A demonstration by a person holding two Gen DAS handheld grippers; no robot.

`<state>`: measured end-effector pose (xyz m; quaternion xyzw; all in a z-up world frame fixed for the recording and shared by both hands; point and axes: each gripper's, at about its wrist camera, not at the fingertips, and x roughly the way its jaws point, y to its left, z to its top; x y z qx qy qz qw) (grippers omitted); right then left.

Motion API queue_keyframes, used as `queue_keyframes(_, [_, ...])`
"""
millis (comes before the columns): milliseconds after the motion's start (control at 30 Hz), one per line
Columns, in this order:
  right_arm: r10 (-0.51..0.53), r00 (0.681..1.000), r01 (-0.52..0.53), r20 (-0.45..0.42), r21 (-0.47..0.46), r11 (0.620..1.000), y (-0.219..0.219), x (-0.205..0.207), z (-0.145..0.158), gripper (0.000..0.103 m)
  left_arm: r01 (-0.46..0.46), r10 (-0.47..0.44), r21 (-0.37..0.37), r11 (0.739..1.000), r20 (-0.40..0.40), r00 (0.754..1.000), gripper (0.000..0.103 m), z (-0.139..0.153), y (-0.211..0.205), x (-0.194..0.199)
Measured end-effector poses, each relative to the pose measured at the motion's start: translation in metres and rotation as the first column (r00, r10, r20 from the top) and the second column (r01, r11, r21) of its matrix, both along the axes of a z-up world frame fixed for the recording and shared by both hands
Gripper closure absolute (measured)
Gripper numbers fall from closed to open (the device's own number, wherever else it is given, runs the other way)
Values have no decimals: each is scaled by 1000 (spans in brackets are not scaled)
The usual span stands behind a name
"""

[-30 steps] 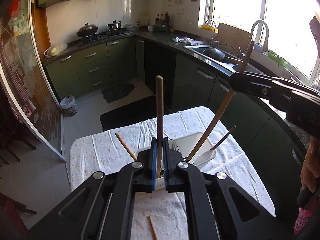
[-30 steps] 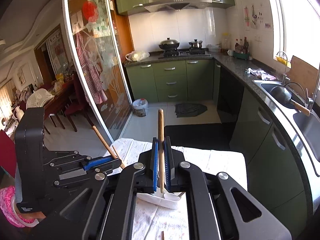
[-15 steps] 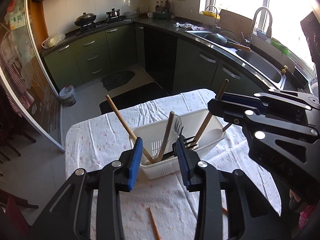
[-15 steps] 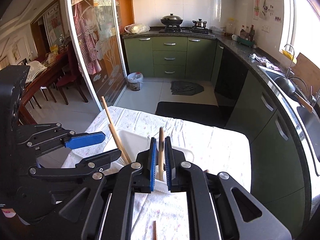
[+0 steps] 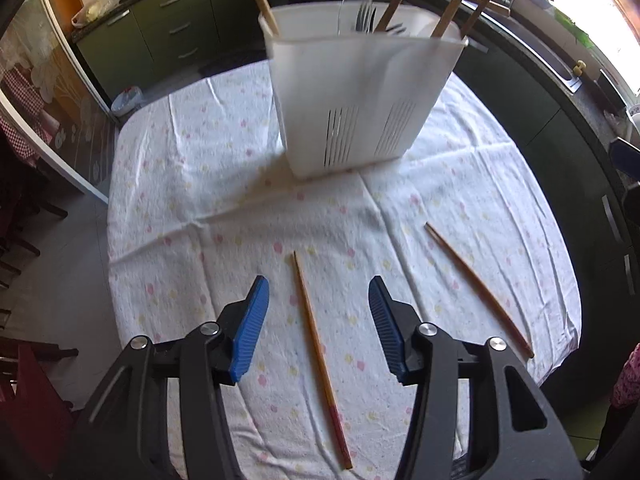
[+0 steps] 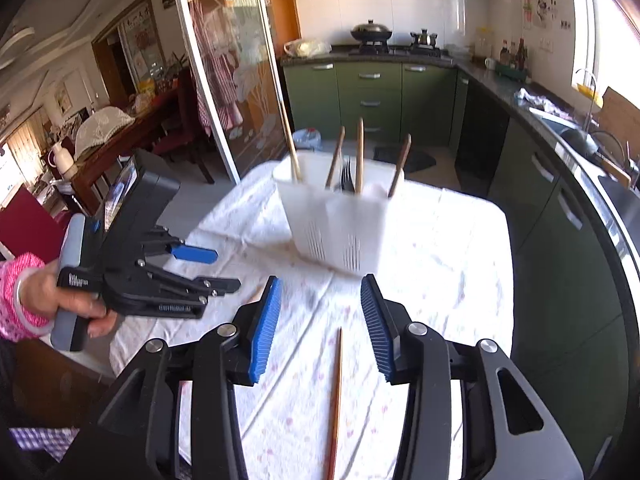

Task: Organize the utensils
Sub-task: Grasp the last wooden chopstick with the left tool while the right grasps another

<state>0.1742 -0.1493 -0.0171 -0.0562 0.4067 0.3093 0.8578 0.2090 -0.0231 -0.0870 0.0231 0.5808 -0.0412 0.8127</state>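
Observation:
A white slotted utensil holder (image 5: pixel 360 92) stands upright on the table with wooden chopsticks, forks and a spoon in it; it also shows in the right wrist view (image 6: pixel 340 224). My left gripper (image 5: pixel 318 320) is open and empty, low over a loose chopstick (image 5: pixel 320 356) that lies between its jaws. A second loose chopstick (image 5: pixel 476 284) lies to the right. My right gripper (image 6: pixel 320 320) is open and empty above a chopstick (image 6: pixel 337 392) on the cloth. The left gripper also shows at the left of the right wrist view (image 6: pixel 192 272).
The table has a white flowered cloth (image 5: pixel 208 184). Green kitchen cabinets (image 6: pixel 368 96) and a dark counter with a sink (image 6: pixel 580 136) run behind and to the right. A glass sliding door (image 6: pixel 224 80) and dining chairs stand at the left.
Both grippers let go of their wooden utensils into the holder, opened, and dropped back low toward the loose chopsticks on the cloth.

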Motion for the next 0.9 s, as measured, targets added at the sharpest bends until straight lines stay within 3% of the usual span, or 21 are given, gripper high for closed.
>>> queue_keyframes(167, [-39,992,34,-119,-50,998,-24,-6,-58,52,-30,30,2,1000,-87,996,54,-44,0,-5])
queue_keyframes(333, [-58,977,38,-206,-101,994,-29,-3,-102,52,-40,40,8,999,-120,992,56,-65,-5,-4])
queue_keyframes(667, [-35,970,3,-240,-131,991,-16,7,-117,46,-84,84,10,996,-135,987,85,-76,1,6])
queue_keyframes(733, [-28,968,-10,-250,-152,988,-10,10,-120,46,-85,87,17,996,-129,988,95,-76,3,8])
queue_keyframes(900, [-8,953,-52,-304,-188,981,10,29,-138,46,-84,84,0,996,-127,988,97,-73,10,7])
